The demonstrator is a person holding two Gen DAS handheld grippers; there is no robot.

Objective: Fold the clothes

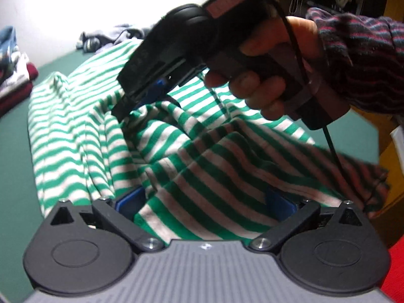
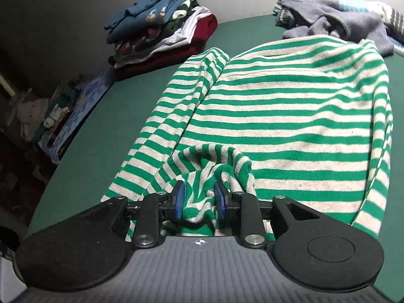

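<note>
Right gripper: its blue pads are drawn narrow, and a bunched fold of the striped sweater is pinched between them.
Left gripper: its blue pads are spread wide. The striped cloth lies between them, but the pads are not pressed on it.
Hand: in the left wrist view the right gripper is held by a hand in a dark striped sleeve, with the tips lowered into the cloth.
Striped sweater: green and off-white. It is spread on the green table, and its near part is gathered and raised at the right gripper.
Long axis: in the right wrist view the body runs from the gripper away to the far edge of the table, and the stripes lie across this axis. A folded sleeve lies along the left side of the body, in the same direction.
Which end is the collar: it cannot be told.
Folded pile: stacked clothes with a blue piece on top and a dark red one below, at the far left of the table, apart from the sweater.
Grey garment: crumpled at the far right, touching the far edge of the sweater.
</note>
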